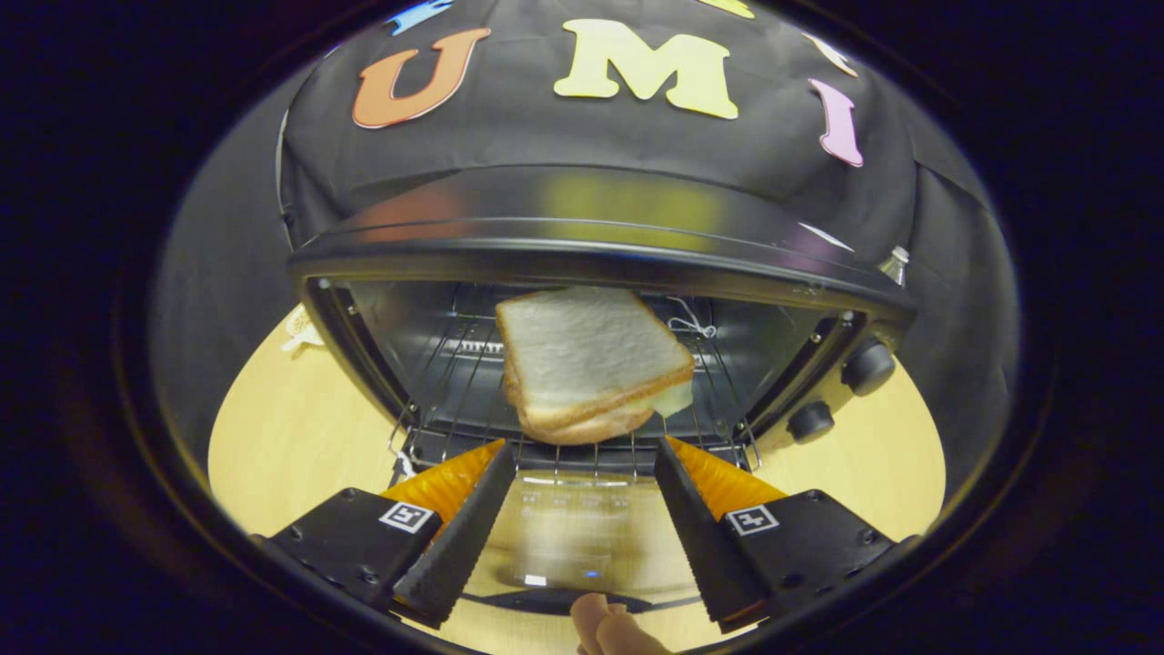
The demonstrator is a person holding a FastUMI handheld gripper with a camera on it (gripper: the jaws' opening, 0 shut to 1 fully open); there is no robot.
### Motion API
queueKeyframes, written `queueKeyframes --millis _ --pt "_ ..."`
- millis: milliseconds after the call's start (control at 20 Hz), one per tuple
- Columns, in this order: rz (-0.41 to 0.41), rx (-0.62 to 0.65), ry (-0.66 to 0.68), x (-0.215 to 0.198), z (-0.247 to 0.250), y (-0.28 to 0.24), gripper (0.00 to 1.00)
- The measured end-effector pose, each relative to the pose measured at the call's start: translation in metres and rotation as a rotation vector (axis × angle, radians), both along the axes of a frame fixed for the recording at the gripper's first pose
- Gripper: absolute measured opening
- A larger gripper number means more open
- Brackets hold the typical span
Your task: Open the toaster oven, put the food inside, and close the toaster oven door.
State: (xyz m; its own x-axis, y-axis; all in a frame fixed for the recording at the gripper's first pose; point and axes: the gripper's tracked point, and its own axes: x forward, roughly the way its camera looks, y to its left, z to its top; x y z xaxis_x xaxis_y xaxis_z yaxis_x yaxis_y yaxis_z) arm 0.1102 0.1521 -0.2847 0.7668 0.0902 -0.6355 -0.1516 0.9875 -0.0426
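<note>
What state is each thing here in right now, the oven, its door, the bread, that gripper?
toaster oven: open, wire rack showing inside.
oven door: folded down flat, lying between the gripper's fingers.
sandwich: on the wire rack inside, tilted, beyond the fingertips, touched by neither finger.
gripper: open, fingers spread wide, holding nothing.
knobs: on the oven's right side; setting unreadable.

Gripper (582, 455): your jaws stand wide apart, holding nothing.
Fingers (455, 537): level, pointing forward.
Hand (609, 628): your fingertips show below, between the jaws.
</note>
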Motion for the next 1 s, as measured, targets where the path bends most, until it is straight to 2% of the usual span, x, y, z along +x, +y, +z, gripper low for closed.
queueKeyframes --millis 200,450,600,850,1000 --pt "0.027 0.064 -0.034 -0.041 0.01 0.002 1.0" --pt "0.048 0.033 -0.152 -0.09 0.024 0.0 1.0" --pt "0.001 0.048 -0.193 -0.106 0.016 -0.014 1.0" --pt "-0.03 0.07 -0.12 -0.12 -0.027 -0.017 1.0" --pt "-0.01 0.087 -0.059 -0.122 -0.053 -0.011 1.0"
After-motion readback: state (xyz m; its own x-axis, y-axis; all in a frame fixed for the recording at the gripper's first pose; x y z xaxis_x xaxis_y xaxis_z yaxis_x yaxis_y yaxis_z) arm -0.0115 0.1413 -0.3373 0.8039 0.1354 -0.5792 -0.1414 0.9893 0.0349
